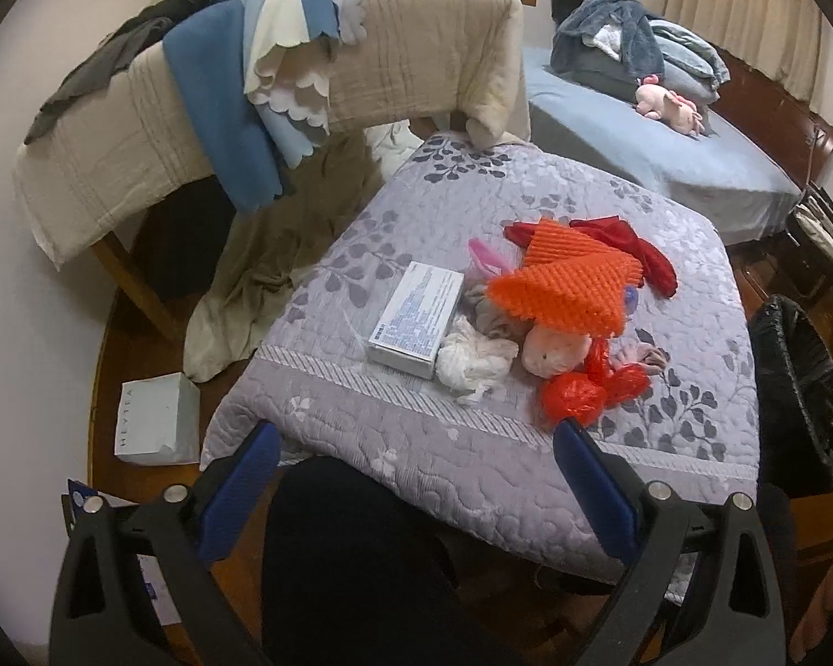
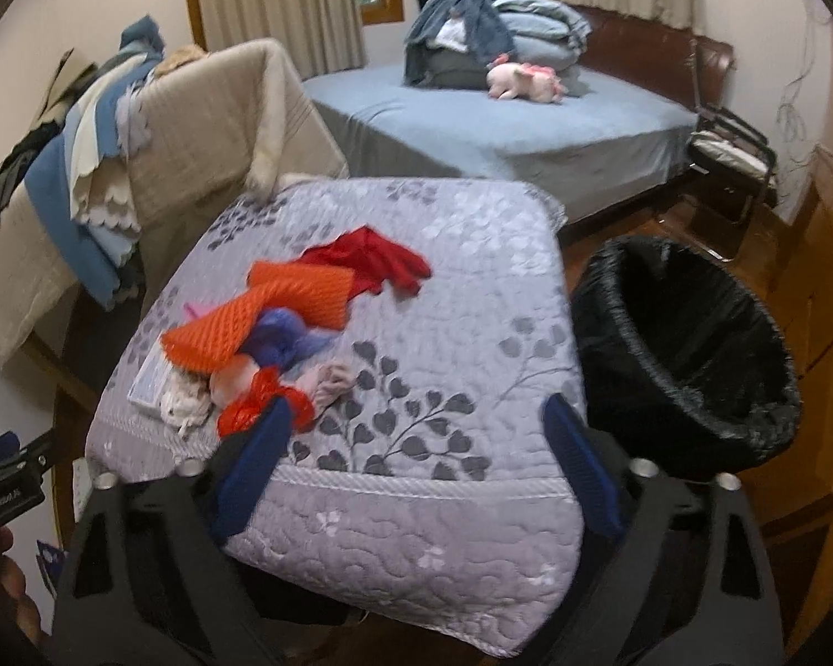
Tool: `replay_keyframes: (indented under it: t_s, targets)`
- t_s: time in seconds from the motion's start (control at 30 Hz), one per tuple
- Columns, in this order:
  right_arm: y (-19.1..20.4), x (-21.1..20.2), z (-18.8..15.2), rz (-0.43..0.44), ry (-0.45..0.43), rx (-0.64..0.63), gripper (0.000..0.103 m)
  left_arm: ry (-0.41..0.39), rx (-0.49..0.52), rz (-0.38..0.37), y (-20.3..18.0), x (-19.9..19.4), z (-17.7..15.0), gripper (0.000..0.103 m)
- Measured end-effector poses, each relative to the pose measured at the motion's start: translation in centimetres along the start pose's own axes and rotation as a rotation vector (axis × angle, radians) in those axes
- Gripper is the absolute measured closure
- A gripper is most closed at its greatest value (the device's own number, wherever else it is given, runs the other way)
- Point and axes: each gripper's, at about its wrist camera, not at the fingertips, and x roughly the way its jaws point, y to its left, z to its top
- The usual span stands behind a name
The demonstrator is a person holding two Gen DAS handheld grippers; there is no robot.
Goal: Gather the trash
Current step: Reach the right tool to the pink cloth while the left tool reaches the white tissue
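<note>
Trash pile point(image 1: 533, 311) on quilt, ahead of both spread, empty claws: left claw point(image 1: 416, 444), right claw point(image 2: 416, 416).

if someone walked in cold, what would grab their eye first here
The bright orange foam netting heaped on the lilac quilted cushion, with a red plastic bag in front of it, crumpled tissue and a white box on its left. Next, the black-lined trash bin standing on the floor right of the cushion. Both sets of tongs, left and right, hang open over the cushion's near edge, holding nothing.
</note>
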Motion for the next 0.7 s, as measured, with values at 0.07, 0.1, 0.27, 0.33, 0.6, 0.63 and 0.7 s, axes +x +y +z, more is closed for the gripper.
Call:
replay_keyframes:
  t_s: [0.07, 0.1, 0.27, 0.33, 0.6, 0.63, 0.7]
  targets:
    - [0.2, 1.1, -0.1, 0.014, 0.026, -0.001, 0.024, 0.001, 0.003, 0.015, 0.1, 0.7, -0.1, 0.006]
    - [0.4, 1.7, -0.2, 0.021, 0.038, -0.002, 0.025, -0.002, 0.003, 0.015, 0.1, 1.0, -0.1, 0.006]
    - [1.3, 3.9, -0.5, 0.037, 0.058, -0.022, 0.031, 0.013, 0.012, 0.006, 0.1, 2.8, 0.0, 0.006]
    - [1.6, 4.8, -0.6, 0.048, 0.070, -0.026, 0.036, 0.013, 0.017, -0.003, 0.1, 3.5, 0.1, 0.006]
    - [2.3, 8.2, -0.6, 0.088, 0.092, -0.028, 0.051, -0.056, 0.039, -0.041, -0.4, 5.4, 0.8, 0.006]
    - [2.4, 8.6, -0.6, 0.094, 0.092, -0.030, 0.053, -0.064, 0.048, -0.044, -0.5, 5.7, 0.8, 0.006]
    - [2.6, 9.6, -0.7, 0.104, 0.094, -0.031, 0.054, -0.064, 0.060, -0.057, -0.8, 6.4, 0.8, 0.006]
